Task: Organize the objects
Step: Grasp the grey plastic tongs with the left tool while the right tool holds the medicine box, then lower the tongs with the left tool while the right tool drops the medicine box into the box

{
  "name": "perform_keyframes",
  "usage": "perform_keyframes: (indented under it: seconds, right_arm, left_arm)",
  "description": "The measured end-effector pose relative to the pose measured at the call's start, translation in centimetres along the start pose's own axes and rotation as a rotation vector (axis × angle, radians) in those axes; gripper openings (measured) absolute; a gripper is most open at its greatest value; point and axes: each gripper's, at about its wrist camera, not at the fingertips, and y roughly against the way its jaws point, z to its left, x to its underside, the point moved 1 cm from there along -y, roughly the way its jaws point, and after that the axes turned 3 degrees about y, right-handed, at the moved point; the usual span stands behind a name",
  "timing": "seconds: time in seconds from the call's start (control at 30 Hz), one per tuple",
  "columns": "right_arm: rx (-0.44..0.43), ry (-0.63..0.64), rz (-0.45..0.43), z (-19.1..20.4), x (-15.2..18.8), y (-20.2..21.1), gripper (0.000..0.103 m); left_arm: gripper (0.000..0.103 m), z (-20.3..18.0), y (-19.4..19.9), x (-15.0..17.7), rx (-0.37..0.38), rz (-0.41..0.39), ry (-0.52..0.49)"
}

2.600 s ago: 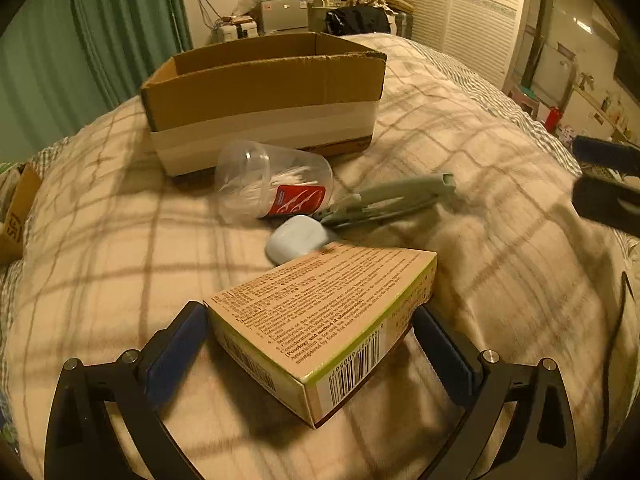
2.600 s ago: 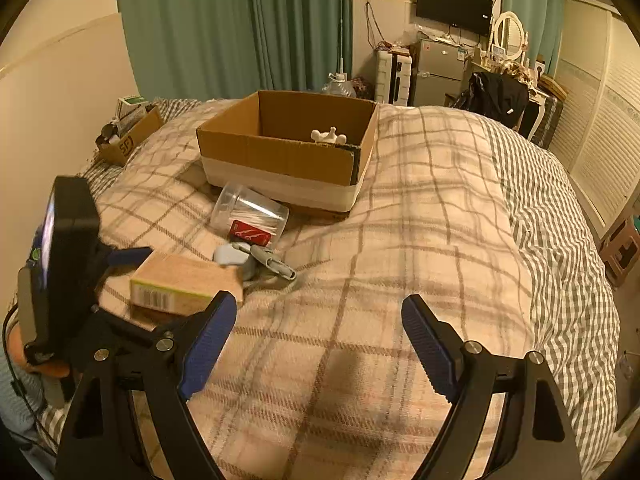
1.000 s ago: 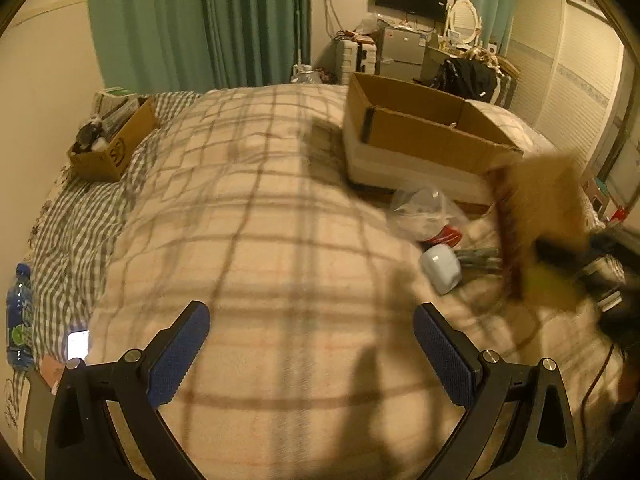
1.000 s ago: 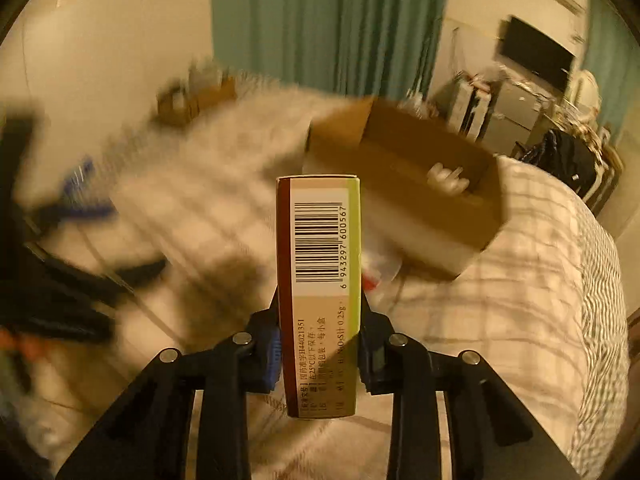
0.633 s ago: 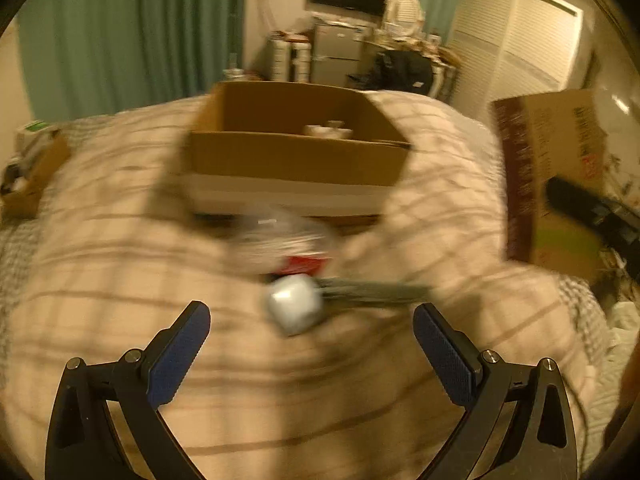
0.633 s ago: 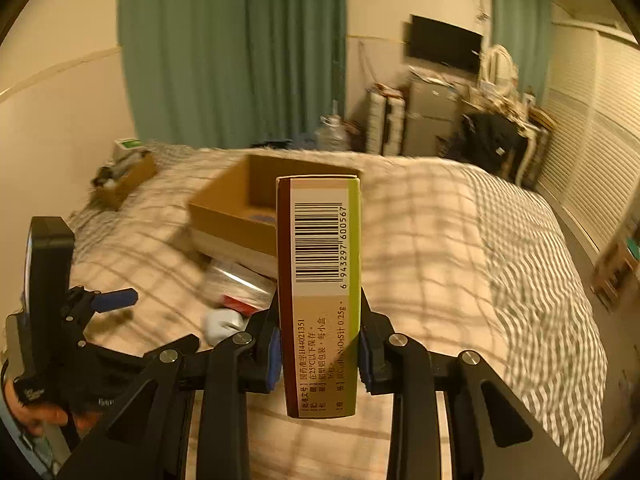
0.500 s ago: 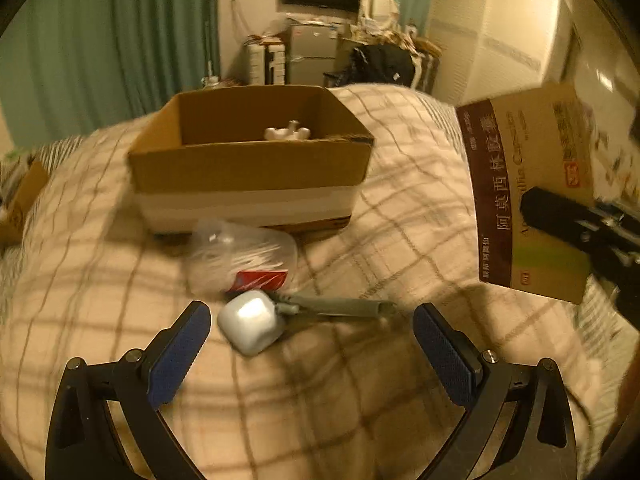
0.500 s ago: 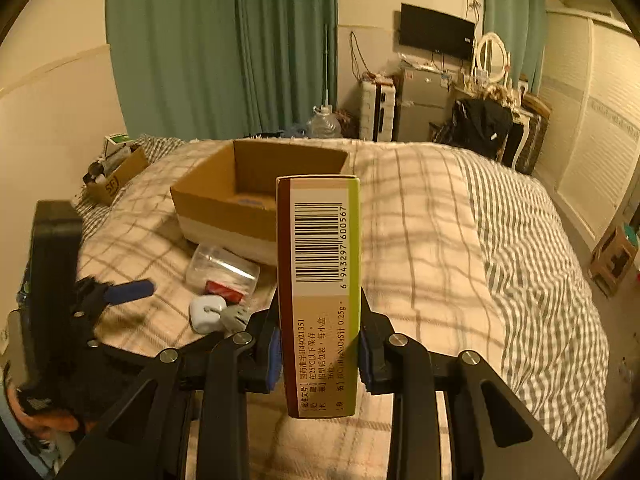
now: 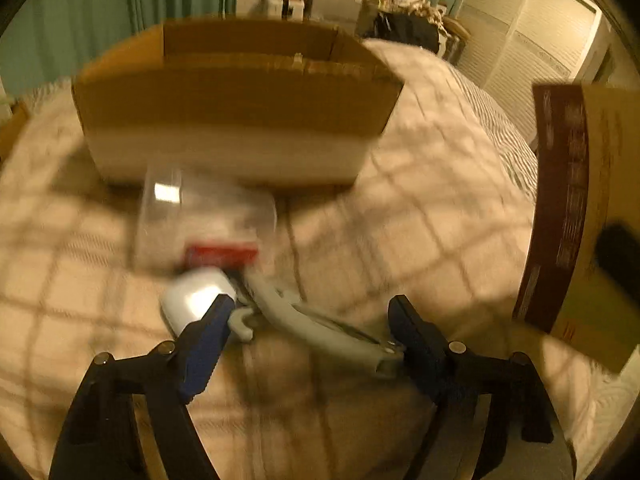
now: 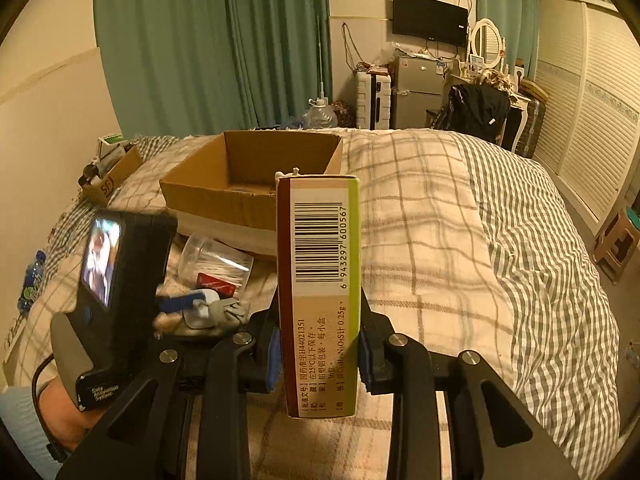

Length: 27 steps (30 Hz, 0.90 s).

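My left gripper [image 9: 310, 328] hangs low over the plaid bed, its jaws closing around a grey hand tool [image 9: 320, 328] that lies between the blue pads [image 9: 208, 332]; the blur hides any contact. A small white case [image 9: 196, 300] sits by the left pad, next to a clear tub of cotton swabs [image 9: 204, 220]. Behind them stands the open cardboard box [image 9: 240, 120]. My right gripper [image 10: 318, 354] is shut on an upright medicine carton [image 10: 320, 280], held above the bed, also at the right in the left wrist view as the carton [image 9: 580, 208].
A small white object [image 10: 294, 171] shows in the cardboard box [image 10: 248, 184]. A smaller carton of clutter [image 10: 112, 176] and a water bottle [image 10: 32, 280] lie at the bed's left side. A stool [image 10: 618, 240] stands on the floor at the right.
My left gripper has swung toward the cardboard box, dropped to the grey tool and white case, and its jaws have narrowed. The right gripper keeps the medicine carton upright, turned toward the box.
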Motion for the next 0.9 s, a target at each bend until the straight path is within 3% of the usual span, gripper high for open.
perform_keyframes:
  seconds: [0.33, 0.43, 0.53, 0.67, 0.77, 0.9]
  right_arm:
    - [-0.012, 0.042, 0.005, 1.7, -0.1, 0.7, 0.028]
    - [-0.016, 0.054, 0.0, 2.2, -0.3, 0.8, 0.029]
    - [-0.026, 0.072, -0.004, 3.0, -0.5, 1.1, 0.029]
    - [-0.03, 0.099, -0.032, 4.0, -1.6, 2.0, 0.029]
    - [-0.029, 0.118, -0.059, 4.4, -3.1, 2.4, 0.029]
    - [-0.027, 0.151, -0.108, 4.9, -6.0, 2.9, 0.028]
  left_arm:
    - [0.079, 3.1, 4.0, 2.6, 0.186, 0.046, 0.038]
    - [0.079, 3.9, 5.7, 3.5, 0.204, 0.034, 0.04]
    - [0.079, 4.4, 7.6, 3.7, 0.174, 0.001, 0.022]
    - [0.079, 5.0, 10.7, 2.8, 0.193, -0.071, 0.017]
    - [0.079, 5.2, 12.6, 1.0, 0.203, -0.134, 0.005]
    - [0.079, 5.2, 14.6, -2.8, 0.161, -0.235, -0.028]
